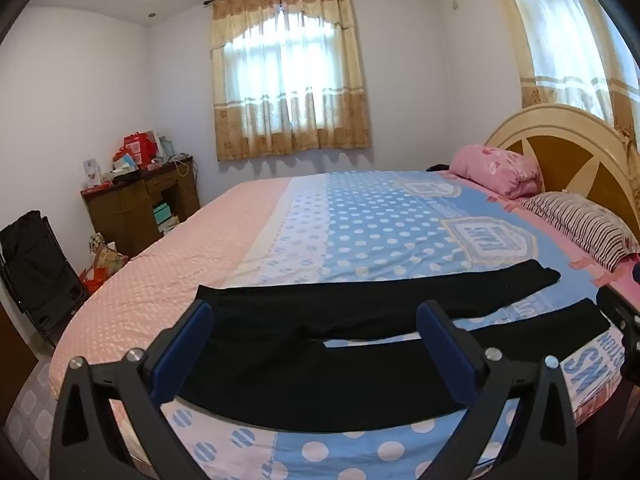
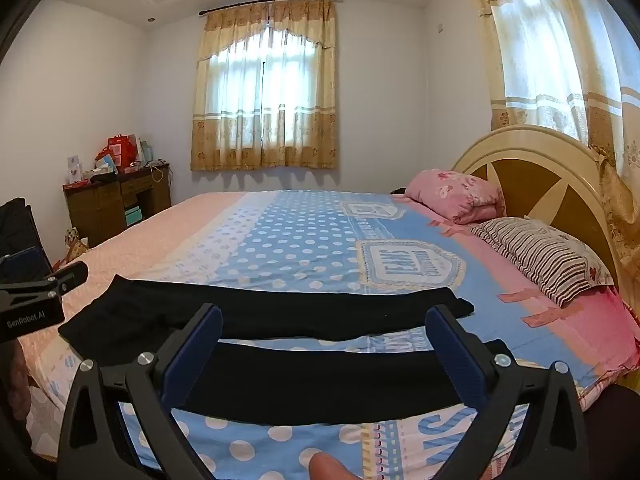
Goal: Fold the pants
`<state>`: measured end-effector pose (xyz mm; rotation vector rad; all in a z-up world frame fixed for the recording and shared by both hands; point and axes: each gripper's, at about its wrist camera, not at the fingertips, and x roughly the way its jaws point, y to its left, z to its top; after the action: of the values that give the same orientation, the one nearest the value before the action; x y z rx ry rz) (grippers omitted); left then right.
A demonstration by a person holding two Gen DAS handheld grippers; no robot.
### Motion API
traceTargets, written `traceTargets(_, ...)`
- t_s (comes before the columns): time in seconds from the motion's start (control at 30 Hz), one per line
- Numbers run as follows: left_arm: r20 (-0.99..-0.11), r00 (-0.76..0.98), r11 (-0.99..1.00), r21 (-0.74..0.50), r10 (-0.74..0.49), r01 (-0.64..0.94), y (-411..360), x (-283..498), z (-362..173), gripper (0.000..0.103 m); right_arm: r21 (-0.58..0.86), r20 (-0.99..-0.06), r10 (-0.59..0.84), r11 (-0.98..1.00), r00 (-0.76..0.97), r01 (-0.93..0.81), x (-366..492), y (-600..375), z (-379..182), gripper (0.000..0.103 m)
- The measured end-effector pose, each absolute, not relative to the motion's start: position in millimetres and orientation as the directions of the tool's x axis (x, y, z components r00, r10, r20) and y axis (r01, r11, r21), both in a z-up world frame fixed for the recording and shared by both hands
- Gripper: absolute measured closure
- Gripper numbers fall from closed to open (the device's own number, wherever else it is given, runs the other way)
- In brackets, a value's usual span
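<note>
Black pants (image 1: 320, 364) lie flat on the bed, waist at the left, two legs spread apart toward the right; they also show in the right wrist view (image 2: 320, 380). My left gripper (image 1: 316, 344) is open and empty, held above the near leg by the crotch. My right gripper (image 2: 324, 344) is open and empty, held above the near leg further right. The left gripper's body shows at the left edge of the right wrist view (image 2: 36, 296), and the right gripper's body at the right edge of the left wrist view (image 1: 624, 320).
The bed has a blue and pink dotted sheet (image 1: 360, 224). A striped pillow (image 1: 584, 232) and a pink pillow (image 1: 500, 172) lie by the headboard (image 1: 568, 152). A brown desk (image 1: 140, 208) with boxes stands at the far left.
</note>
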<state>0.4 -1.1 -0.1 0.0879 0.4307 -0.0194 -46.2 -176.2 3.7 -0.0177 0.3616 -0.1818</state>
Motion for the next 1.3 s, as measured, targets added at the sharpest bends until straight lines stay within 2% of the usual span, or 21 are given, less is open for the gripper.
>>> traceTargets(1.3, -0.399, 0.917, 0.997, 0.070, 0.006, 0.024, 4.7, 3.7, -0.3, 0.000, -0.053, -0.354, -0.181, 0.983, 0.917, 0.174, -44.4, -174.5, 2.3, 0.001)
